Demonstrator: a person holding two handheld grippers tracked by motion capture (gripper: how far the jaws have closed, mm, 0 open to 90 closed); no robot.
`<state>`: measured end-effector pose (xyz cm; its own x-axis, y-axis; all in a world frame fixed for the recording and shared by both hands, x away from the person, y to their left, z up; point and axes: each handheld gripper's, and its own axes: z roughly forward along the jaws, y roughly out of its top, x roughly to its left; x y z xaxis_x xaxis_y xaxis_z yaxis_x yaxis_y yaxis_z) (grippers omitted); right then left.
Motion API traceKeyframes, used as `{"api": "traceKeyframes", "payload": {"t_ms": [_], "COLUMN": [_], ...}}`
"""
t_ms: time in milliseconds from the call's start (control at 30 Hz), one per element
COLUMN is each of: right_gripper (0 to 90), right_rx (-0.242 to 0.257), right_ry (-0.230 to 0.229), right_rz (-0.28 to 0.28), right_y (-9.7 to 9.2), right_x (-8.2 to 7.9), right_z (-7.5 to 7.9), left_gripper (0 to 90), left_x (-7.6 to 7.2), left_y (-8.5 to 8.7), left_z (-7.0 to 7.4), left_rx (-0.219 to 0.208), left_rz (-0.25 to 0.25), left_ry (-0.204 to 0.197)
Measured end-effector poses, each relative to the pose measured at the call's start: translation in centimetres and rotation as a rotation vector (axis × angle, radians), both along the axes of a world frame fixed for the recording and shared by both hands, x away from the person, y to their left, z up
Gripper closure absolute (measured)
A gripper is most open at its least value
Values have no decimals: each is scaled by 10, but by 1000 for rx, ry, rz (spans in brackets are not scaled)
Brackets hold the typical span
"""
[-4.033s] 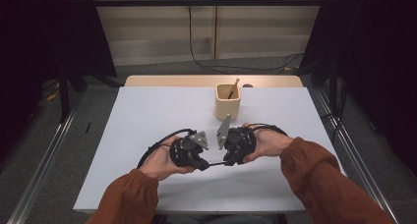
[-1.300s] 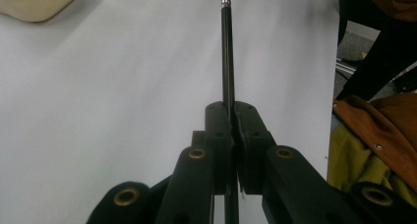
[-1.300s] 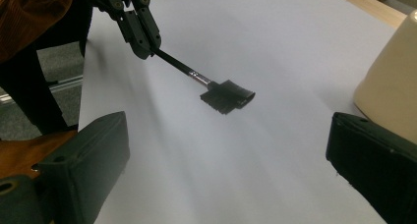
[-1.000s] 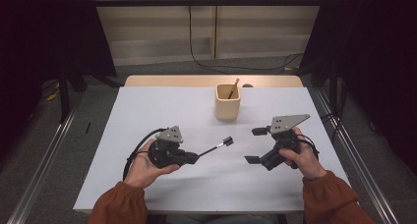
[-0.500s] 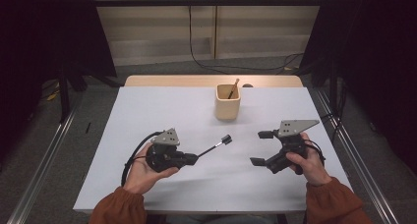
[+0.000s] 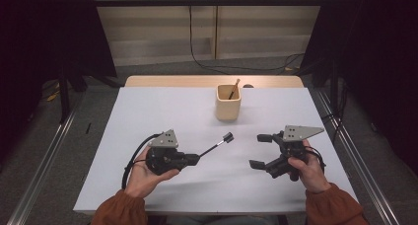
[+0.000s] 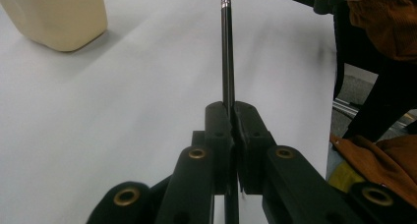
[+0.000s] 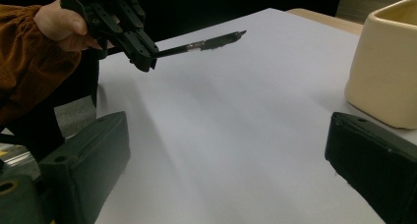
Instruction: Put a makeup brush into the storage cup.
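My left claw (image 6: 193,159) is clamped tight on the thin dark handle of a brush (image 6: 217,145); in the left gripper view the two jaws meet on the shaft (image 7: 227,57), which runs straight out ahead between them. From above, the brush angles up and to the right from the claw, its small dark head (image 6: 227,136) above the middle of the white counter (image 6: 162,111). I cannot tell whether the head touches the surface. My left hand (image 6: 145,174) cups the gripper from below, a rust-coloured sleeve (image 6: 118,212) behind it, and a black cable (image 6: 132,158) loops off its rear.

My right claw (image 6: 261,150) stands wide and holds nothing; in the right gripper view its jaws sit far apart at the frame's lower corners, with bare counter between them. It points left, toward the brush, and is well apart from it. My right hand (image 6: 308,168) grips its body, a grey three-cornered plate (image 6: 301,132) on top.

Beyond both claws, a cream square cup (image 6: 228,102) stands upright near the counter's far edge, with a wooden stick (image 6: 234,89) leaning inside it. The right gripper view catches the cup (image 8: 388,67) at its right edge and my left claw (image 8: 142,57) with the brush (image 8: 201,43) at its upper left.
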<state>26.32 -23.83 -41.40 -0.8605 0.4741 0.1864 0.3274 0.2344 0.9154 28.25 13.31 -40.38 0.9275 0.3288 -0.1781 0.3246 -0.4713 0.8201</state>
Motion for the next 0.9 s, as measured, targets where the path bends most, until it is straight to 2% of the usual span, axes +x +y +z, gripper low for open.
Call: {"api": "traceKeyframes", "payload": {"t_ms": [167,300,400,533,600,667,767,867,900], "right_gripper": [23,35,47,69,58,67,74,70,70], "right_rx": [24,9,-4,-3,24,38,50,92,100], "right_ry": [-14,-15,-15,-8,14,25,26,55,50], "right_rz": [-3,2,-15,-6,40,61,64,81,77], "right_y": [4,9,15,19,20,21,22,23,24], "right_x": [-1,-1,-2,-2,-2,-2,0,2,2], "right_z": [-4,-5,-6,-4,-5,-4,-4,-4,-3], "left_gripper": [857,857,857,857,857,857,857,857,856], "left_x": [0,0,0,-1,-1,0,0,0,0], "left_y": [0,-1,-2,-4,-6,-7,-8,-7,-7], "left_z": [-1,-2,-3,-3,-4,-6,-7,-6,-5], "left_rx": [-22,-40,-58,-74,-74,-74,-84,-116,-120], "left_rz": [-4,0,-2,-6,2,5,11,19,20], "left_ry": [-26,-27,-31,-36,-45,-46,-59,-62,-62]}}
